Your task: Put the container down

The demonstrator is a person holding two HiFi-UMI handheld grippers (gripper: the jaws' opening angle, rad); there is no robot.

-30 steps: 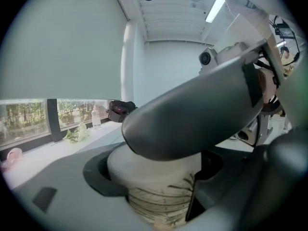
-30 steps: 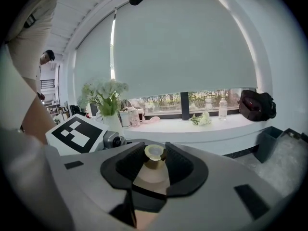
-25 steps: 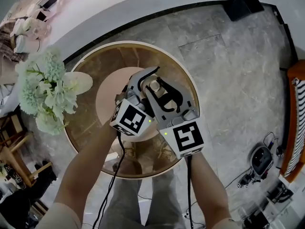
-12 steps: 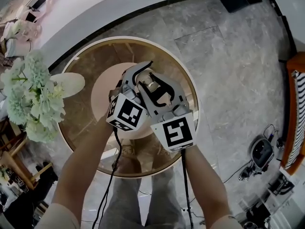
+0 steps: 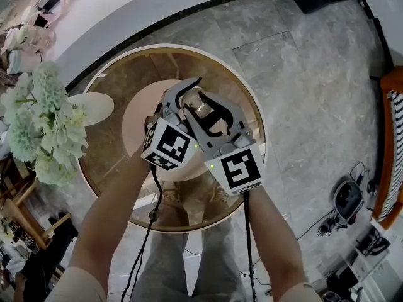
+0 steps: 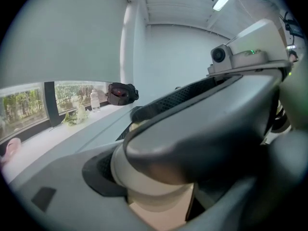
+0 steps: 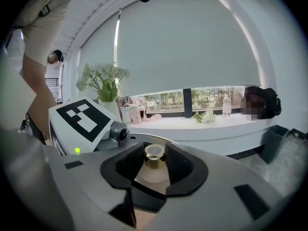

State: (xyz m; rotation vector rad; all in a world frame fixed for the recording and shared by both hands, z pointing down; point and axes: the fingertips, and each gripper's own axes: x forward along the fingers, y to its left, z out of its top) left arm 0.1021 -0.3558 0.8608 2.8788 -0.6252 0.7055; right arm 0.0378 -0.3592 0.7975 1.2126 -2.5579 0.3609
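Cream, gold-necked container (image 7: 154,154) clamped in left hand-held gripper (image 6: 155,190) and right hand-held gripper (image 7: 154,166), body mostly hidden by jaws, flowers (image 5: 47,128) at nine o'clock

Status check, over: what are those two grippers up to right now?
Left gripper and right gripper both shut on the container. Held over the pink disc of the round table. Flowers stand clear, left.

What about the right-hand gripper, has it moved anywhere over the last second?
No. The right gripper keeps its place against the round table: jaws over the pink mat, marker cube by the near-right rim. Only the camera shifted.
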